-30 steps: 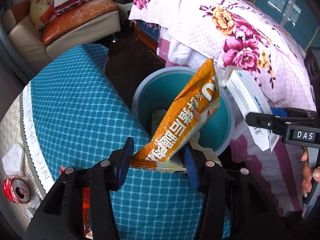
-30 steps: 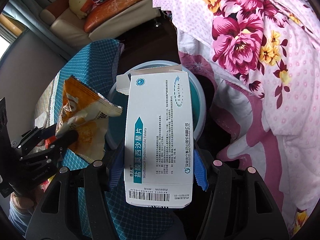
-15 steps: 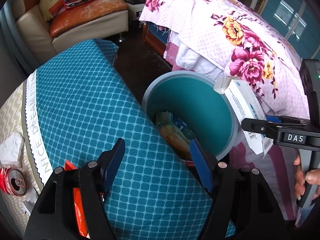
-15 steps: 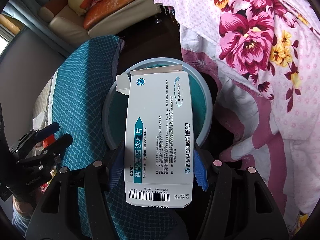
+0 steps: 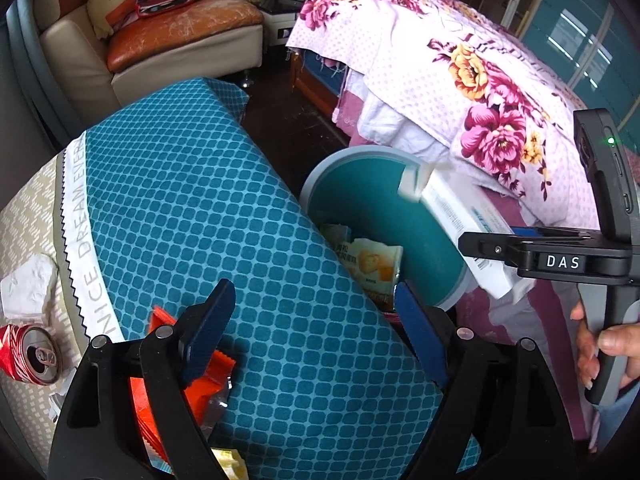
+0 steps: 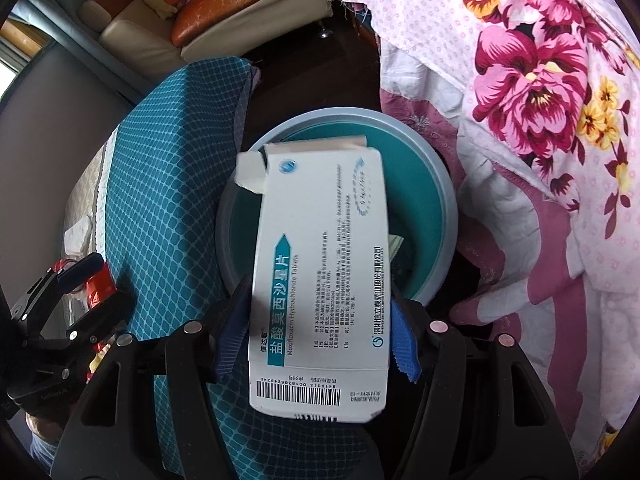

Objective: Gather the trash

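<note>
Overhead, white medicine box (image 6: 320, 280), torn flap, in right tongs (image 6: 316, 340).

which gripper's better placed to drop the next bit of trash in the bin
Right. The right gripper holds the white medicine box directly over the teal bin. The left gripper is open, holding nothing, over the blue cushion.

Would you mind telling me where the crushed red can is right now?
In the left wrist view the crushed red can lies at the far left edge, on the beige patterned cloth, just below a crumpled white tissue.
</note>
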Available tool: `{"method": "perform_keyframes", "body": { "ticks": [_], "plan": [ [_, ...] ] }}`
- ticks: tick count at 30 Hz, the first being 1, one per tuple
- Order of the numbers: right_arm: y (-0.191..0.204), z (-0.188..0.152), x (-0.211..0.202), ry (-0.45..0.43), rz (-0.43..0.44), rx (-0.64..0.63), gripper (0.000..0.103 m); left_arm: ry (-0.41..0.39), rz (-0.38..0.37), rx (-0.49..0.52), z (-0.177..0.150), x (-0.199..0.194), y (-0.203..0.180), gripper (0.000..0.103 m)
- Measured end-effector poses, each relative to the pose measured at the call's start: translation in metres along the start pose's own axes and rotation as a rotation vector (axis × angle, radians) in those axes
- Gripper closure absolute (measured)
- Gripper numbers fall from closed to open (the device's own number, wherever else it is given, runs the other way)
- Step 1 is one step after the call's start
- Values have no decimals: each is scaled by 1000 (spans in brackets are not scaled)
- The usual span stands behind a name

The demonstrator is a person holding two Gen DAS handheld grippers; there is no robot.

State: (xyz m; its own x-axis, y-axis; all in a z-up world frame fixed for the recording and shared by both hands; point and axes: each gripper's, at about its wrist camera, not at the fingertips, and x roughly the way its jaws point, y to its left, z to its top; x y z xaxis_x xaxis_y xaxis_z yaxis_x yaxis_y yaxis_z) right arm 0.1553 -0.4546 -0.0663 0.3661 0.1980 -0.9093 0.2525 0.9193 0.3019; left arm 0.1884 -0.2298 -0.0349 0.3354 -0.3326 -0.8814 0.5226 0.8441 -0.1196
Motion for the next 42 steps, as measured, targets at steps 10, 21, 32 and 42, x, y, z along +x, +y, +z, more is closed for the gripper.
{"method": "perform_keyframes", "body": {
  "ticks": [10,21,32,42],
  "plan": [
    [13,-1,1,20,1,-1,33,3,-20,-40,-11,-9,14,20],
    [30,-20,-16,14,-8,-12,28,-39,-6,-62,-31,-41,25,14],
    [67,-46,-26,22,20,-52,27,-53,34,-141,-72,-76,68,14],
    [115,-67,-19,67,40,-134,27,-48,103,-265,-123,-103,135,14]
  ]
}}
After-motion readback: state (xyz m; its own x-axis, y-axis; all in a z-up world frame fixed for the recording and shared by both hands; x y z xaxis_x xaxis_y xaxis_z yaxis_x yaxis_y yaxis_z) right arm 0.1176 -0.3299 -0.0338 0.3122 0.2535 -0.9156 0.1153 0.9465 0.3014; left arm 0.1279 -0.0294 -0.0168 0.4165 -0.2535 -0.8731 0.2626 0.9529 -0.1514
